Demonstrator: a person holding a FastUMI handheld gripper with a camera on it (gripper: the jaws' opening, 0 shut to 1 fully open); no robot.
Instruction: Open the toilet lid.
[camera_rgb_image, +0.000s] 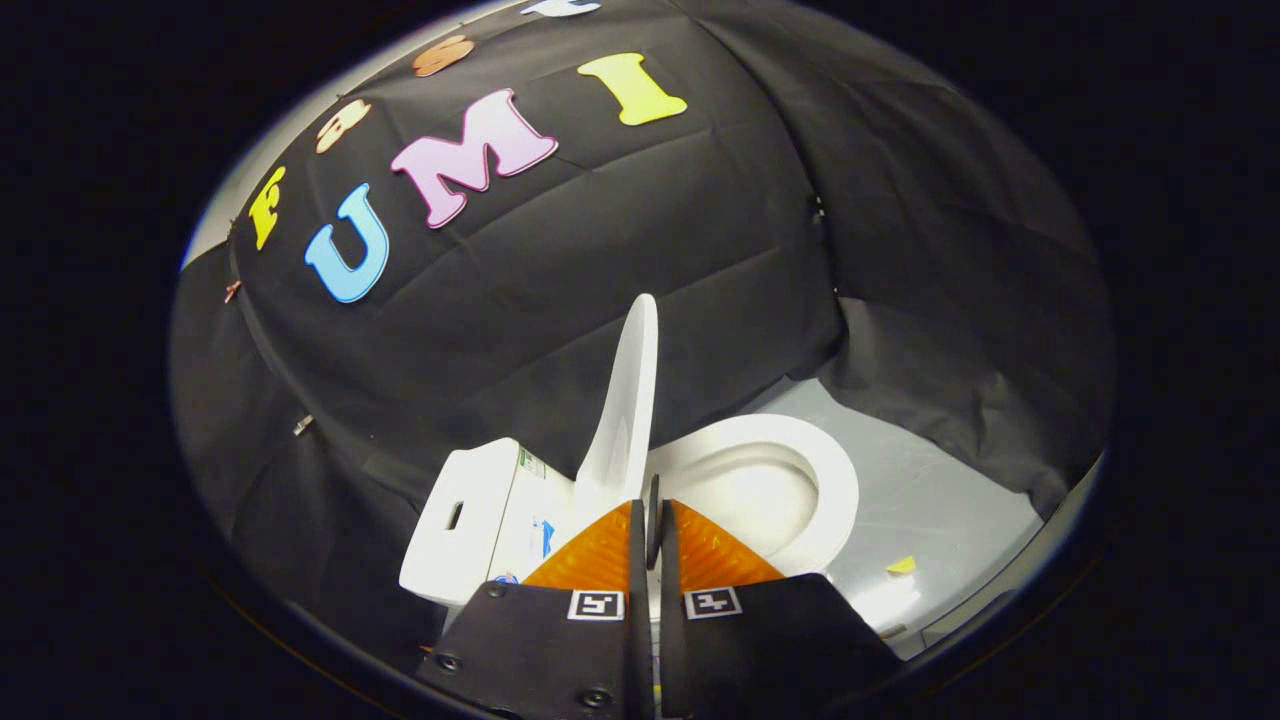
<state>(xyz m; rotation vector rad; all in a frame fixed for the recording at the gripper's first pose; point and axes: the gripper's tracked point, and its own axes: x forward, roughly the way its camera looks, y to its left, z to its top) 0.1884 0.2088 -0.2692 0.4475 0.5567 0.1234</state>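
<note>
Backdrop: black cloth wall, grey floor (930, 500)
Lid (625, 410): upright, edge-on, just ahead of the claw (652, 520)
Claw: clenched, maybe pinching lid's lower edge, can't tell

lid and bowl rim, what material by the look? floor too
Lid: looks like glossy white plastic, thin and smooth; claw closed on its edge.
Bowl rim: glossy white, likely ceramic or plastic; can't tell which.
Floor: pale grey smooth sheet, faint sheen; material unclear.

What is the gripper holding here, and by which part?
The gripper is shut on the raised white plastic toilet lid, pinching its thin edge near the lower end.
</note>
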